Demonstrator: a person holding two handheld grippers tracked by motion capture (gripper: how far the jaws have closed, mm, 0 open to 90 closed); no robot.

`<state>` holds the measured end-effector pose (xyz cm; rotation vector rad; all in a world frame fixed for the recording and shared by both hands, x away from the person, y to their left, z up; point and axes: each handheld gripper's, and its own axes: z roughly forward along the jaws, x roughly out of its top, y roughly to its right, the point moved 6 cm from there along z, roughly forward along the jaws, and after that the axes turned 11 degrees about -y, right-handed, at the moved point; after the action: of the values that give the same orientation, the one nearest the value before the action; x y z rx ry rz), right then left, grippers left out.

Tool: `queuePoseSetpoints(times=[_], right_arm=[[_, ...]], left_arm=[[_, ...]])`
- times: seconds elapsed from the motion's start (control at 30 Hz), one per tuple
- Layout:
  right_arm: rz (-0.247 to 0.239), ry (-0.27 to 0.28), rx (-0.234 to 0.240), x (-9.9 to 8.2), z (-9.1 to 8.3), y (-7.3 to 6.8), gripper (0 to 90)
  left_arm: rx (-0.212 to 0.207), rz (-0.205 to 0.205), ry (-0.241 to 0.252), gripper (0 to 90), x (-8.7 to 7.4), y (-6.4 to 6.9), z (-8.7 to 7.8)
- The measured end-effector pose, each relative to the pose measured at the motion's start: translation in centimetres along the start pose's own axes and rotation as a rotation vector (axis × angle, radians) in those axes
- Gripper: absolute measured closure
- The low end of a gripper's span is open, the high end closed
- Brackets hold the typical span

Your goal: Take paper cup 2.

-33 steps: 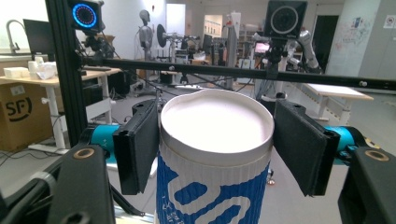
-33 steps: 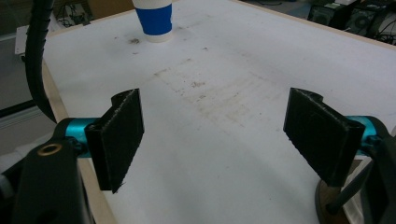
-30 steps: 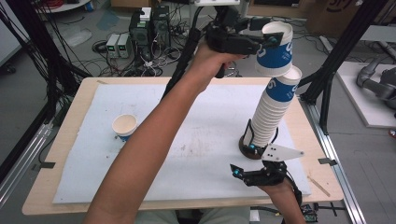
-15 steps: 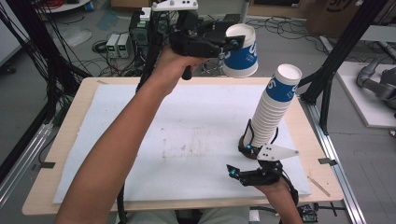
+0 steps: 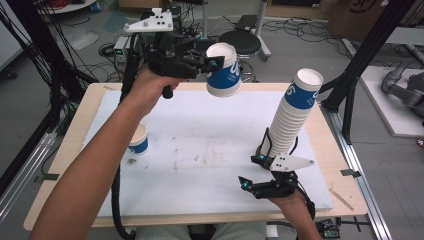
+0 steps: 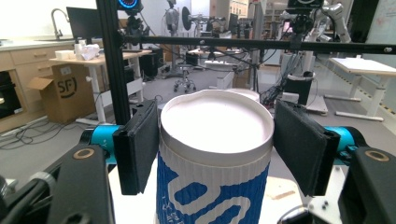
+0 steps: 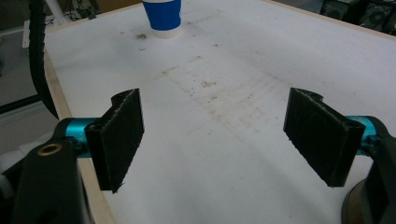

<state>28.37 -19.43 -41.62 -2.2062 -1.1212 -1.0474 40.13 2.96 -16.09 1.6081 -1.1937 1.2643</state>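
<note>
Above a white-covered table (image 5: 200,150), a tall stack of cups (image 5: 292,117) stands at the right beside the wide-open, empty right tongs (image 5: 257,172), while the left tongs (image 5: 212,65) hold a blue-and-white cup (image 5: 223,70) aloft, well apart from a lone cup (image 5: 137,140) at the left.

Two single paper cups (image 5: 224,70) (image 5: 137,140), one cup stack (image 5: 292,117), two grippers (image 5: 212,62) (image 5: 252,172).
</note>
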Motion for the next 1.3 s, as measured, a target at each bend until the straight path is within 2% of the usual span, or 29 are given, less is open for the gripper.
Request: queuePoseSetpoints(times=[0.17,0.43,0.67,0.97,1.3], right_arm=[[-0.001,-0.006,-0.001,0.0,0.3,-0.1,20.6],[-0.006,-0.010,-0.003,0.0,0.5,-0.1,20.6],[-0.011,-0.013,-0.006,0.1,0.8,-0.1,20.6],[-0.017,-0.012,-0.005,0.3,1.2,-0.1,20.6],[-0.022,-0.013,0.001,0.7,1.6,-0.1,20.6]], left_arm=[[0.012,-0.010,-0.002,32.9,-1.7,-0.1,-1.5],[0.033,-0.011,-0.021,32.9,-4.4,0.1,-3.0],[0.044,-0.015,-0.034,32.9,-6.9,0.4,-3.6],[0.048,-0.024,-0.033,32.9,-9.0,0.8,-4.5],[0.051,-0.044,-0.066,32.9,-12.2,1.1,-4.2]])
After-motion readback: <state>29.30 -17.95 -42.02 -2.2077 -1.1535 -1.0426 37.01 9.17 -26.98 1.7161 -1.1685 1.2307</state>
